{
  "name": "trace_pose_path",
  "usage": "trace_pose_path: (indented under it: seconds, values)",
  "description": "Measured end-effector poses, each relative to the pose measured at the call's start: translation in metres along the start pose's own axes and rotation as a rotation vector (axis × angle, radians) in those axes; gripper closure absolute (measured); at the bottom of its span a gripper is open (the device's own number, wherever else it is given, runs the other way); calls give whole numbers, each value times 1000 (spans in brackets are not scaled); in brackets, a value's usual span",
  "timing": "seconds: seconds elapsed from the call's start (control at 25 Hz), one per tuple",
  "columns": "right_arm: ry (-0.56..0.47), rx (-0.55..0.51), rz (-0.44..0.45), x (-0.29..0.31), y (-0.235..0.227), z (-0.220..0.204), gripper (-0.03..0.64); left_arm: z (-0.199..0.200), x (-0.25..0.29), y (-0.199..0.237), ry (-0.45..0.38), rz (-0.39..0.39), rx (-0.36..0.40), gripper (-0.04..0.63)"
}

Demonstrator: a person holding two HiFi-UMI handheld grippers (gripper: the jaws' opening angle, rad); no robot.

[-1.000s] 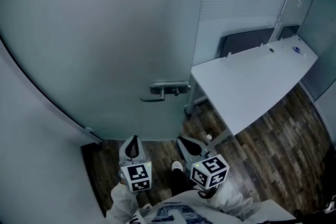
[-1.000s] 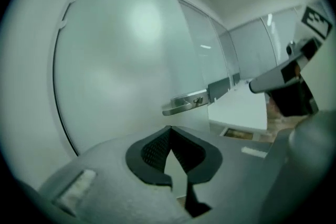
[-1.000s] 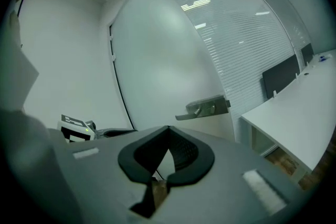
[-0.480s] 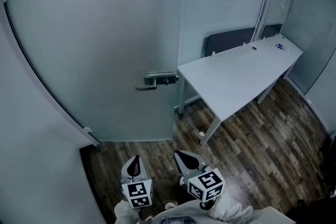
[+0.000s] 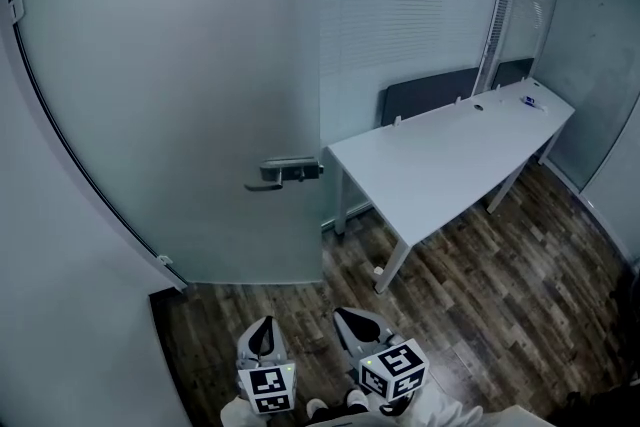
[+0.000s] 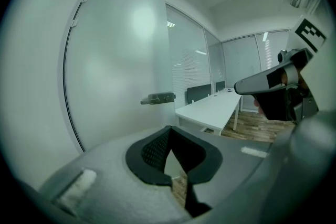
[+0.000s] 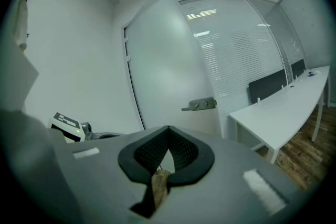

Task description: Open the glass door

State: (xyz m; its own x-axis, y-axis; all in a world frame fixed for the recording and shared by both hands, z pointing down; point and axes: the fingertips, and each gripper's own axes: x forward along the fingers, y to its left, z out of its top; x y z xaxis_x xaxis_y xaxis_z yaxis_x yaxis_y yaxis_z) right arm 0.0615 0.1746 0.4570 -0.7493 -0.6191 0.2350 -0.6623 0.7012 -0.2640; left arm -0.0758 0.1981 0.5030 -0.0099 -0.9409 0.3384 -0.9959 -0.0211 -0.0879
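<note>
The frosted glass door [image 5: 170,95] stands across the left and middle of the head view, its metal lever handle [image 5: 283,172] near the right edge. Both grippers hang low at the bottom, well short of the door and apart from the handle. My left gripper [image 5: 264,326] is shut with nothing in it, and my right gripper [image 5: 348,317] beside it is shut and empty too. In the left gripper view the handle [image 6: 157,98] sits far beyond my left gripper [image 6: 173,162]. The right gripper view has the handle [image 7: 199,105] far ahead of my right gripper [image 7: 161,164].
A long white desk [image 5: 450,155] stands right of the door, with dark chair backs [image 5: 428,95] behind it against a blinded glass wall [image 5: 410,5]. Dark wood flooring [image 5: 480,295] spreads to the right. A plain wall [image 5: 60,315] closes the left side.
The view has pulled back from the door: door, handle and desk look smaller and farther. Both grippers have dropped lower in the frame, still shut and side by side.
</note>
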Motion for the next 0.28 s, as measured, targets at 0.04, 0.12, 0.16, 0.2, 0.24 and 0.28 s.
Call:
trace_pose_path:
  seconds: [0.04, 0.12, 0.16, 0.2, 0.24, 0.28]
  values:
    - [-2, 4, 0, -2, -4, 0, 612, 2, 1, -4, -3, 2, 4, 594]
    - [-1, 9, 3, -9, -10, -1, 612, 3, 0, -13, -3, 6, 7, 594]
    - [-2, 9, 5, -12, -12, -1, 612, 3, -1, -17, -2, 8, 6, 594]
    - [-4, 8, 7, -16, -15, -2, 612, 2, -2, -21, -2, 10, 6, 594]
    - [-7, 8, 9, -20, -17, -2, 612, 1, -2, -25, -1, 13, 6, 594]
    - [-9, 8, 10, -24, -20, -2, 612, 0, -3, -29, 0, 16, 6, 594]
